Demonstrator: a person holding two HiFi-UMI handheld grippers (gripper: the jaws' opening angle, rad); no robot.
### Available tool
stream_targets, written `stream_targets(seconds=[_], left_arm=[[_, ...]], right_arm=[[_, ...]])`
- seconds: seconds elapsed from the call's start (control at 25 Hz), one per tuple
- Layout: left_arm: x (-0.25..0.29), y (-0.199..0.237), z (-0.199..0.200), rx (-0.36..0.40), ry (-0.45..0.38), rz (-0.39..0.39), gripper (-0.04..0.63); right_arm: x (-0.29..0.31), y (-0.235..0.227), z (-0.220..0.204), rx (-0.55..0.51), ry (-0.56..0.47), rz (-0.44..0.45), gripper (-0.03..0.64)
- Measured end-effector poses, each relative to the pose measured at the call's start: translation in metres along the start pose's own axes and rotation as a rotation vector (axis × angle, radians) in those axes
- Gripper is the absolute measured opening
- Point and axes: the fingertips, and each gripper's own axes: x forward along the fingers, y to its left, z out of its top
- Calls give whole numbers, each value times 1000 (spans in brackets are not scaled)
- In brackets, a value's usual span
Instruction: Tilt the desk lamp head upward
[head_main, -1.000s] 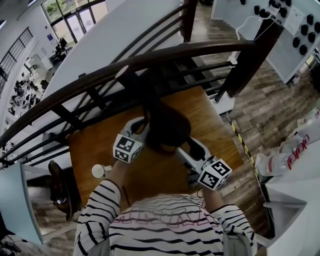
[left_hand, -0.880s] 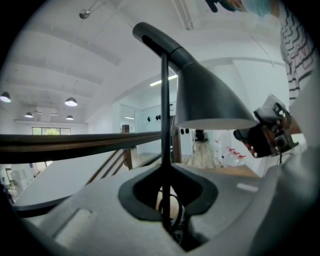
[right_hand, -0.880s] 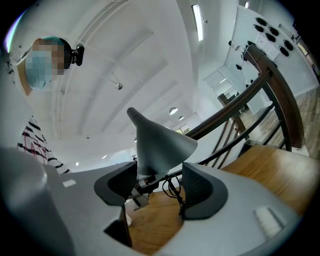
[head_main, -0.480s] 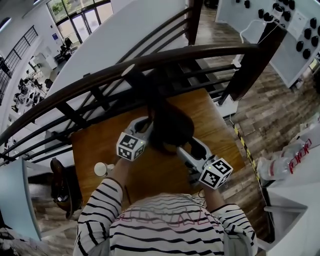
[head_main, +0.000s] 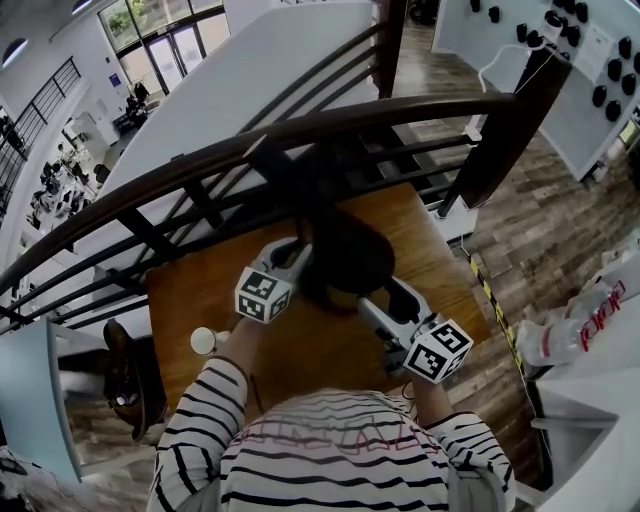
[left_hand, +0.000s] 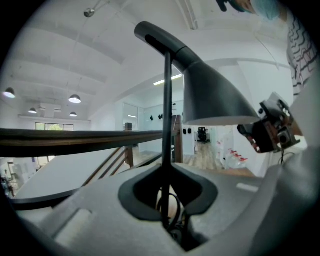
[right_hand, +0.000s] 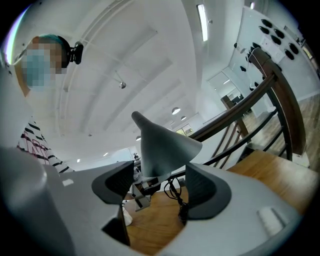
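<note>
The black desk lamp stands on the wooden desk (head_main: 200, 290). Its cone head (head_main: 350, 255) hangs between my two grippers. My left gripper (left_hand: 167, 197) is shut on the thin black stem (left_hand: 166, 115), which runs up to the lamp head (left_hand: 215, 95); in the head view this gripper (head_main: 283, 262) is at the lamp's left. My right gripper (right_hand: 160, 185) has the lamp head (right_hand: 162, 145) between its jaws. The jaws are opening, and the pads (right_hand: 202, 187) stand clear of the cone. In the head view the right gripper (head_main: 392, 302) reaches in from the lower right.
A dark wooden railing (head_main: 300, 125) curves along the desk's far side. A small white cup (head_main: 203, 341) sits at the desk's left edge. A coiled black cable (right_hand: 175, 192) lies on the desk under the lamp. A dark chair (head_main: 125, 375) stands left of the desk.
The right gripper has drawn back a little toward me. The left gripper has stayed at the stem. The lamp head looks much the same.
</note>
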Motion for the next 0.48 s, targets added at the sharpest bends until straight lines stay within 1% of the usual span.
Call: stream_targets(seconds=[0.48], left_arm=[[-5, -3, -2, -13, 10, 20, 51]], right_arm=[[-29, 17, 36, -85, -52, -31, 310]])
